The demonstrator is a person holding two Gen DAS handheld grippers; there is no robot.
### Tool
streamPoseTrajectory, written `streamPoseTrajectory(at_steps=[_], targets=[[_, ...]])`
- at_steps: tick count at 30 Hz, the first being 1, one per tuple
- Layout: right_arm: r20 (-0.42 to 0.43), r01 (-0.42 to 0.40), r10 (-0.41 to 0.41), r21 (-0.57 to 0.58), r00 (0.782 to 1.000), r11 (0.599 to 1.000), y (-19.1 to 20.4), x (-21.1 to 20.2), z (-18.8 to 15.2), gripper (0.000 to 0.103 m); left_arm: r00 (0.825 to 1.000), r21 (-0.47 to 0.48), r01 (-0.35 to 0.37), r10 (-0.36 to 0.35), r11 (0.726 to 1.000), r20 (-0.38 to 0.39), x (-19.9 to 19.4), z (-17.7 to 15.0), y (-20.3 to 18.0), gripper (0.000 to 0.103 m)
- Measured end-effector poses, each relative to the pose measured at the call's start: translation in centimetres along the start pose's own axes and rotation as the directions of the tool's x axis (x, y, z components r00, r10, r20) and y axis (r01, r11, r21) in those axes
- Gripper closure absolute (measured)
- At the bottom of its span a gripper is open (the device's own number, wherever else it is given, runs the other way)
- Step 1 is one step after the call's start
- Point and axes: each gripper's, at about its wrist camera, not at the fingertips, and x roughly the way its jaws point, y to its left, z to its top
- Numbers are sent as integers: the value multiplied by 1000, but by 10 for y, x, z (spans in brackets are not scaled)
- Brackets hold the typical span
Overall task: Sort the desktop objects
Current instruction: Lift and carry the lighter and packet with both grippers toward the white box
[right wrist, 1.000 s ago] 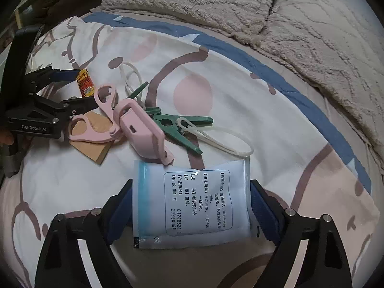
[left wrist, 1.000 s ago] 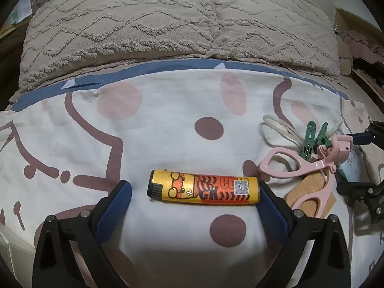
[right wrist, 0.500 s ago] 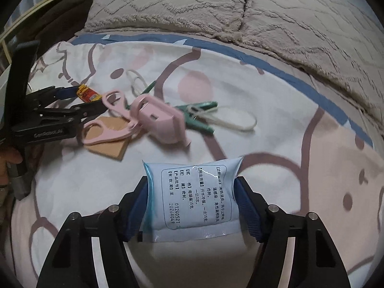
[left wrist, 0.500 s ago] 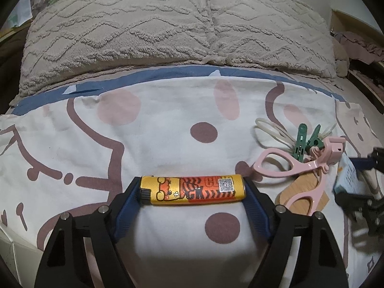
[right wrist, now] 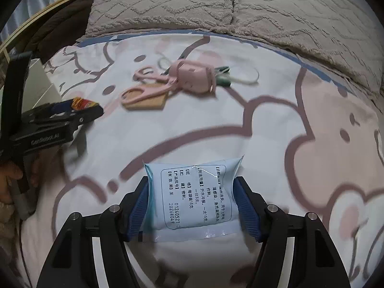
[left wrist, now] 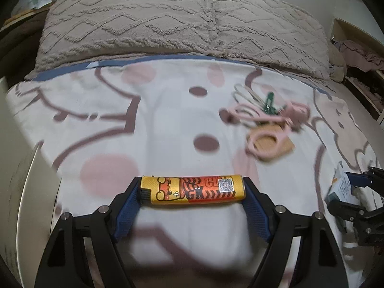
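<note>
My left gripper [left wrist: 192, 192] is shut on a yellow and orange lighter [left wrist: 192, 190], held crosswise above the bed sheet; it also shows in the right wrist view [right wrist: 82, 103]. My right gripper [right wrist: 190, 196] is shut on a pale blue printed sachet [right wrist: 192, 196], lifted off the sheet; the sachet also shows at the right edge of the left wrist view [left wrist: 340, 187]. On the sheet lie a pink eyelash curler [right wrist: 148, 88], a pink case [right wrist: 194, 76], a green clothes peg [right wrist: 222, 75], a white loop [right wrist: 247, 76] and a tan wooden card [right wrist: 146, 102].
A beige textured blanket [left wrist: 182, 21] covers the far side of the bed. A white box or drawer unit [left wrist: 21, 168] stands at the left edge. Shelves with clothes [left wrist: 355, 60] are at the far right. A hand [right wrist: 9, 180] holds the left gripper.
Both grippers closed on their objects and lifted them back, away from the pile. The lighter and the sachet left the sheet; the pile now sits farther off.
</note>
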Motion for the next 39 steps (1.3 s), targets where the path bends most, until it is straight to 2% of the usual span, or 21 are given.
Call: streamPoseTrajectory(at_steps=[6, 10, 18, 31, 39], targets=[[6, 4, -4, 26, 1000, 1000, 16, -19, -29, 33, 1000, -17, 9, -9, 1000, -16, -32, -31, -5, 23], [5, 37, -38, 55, 999, 998, 28, -32, -46, 33, 1000, -10, 9, -9, 1000, -26, -57, -57, -12, 23], [14, 24, -25, 78, 1000, 997, 60, -52, -81, 33, 999, -7, 31, -31, 1000, -31, -97, -100, -19, 23], [62, -4, -6, 158, 998, 987, 100, -96, -122, 33, 999, -36, 41, -40, 999, 16, -161, -142, -15, 23], [103, -12, -5, 162, 995, 987, 122, -126, -135, 33, 997, -41, 42, -39, 998, 68, -199, -148, -14, 23]])
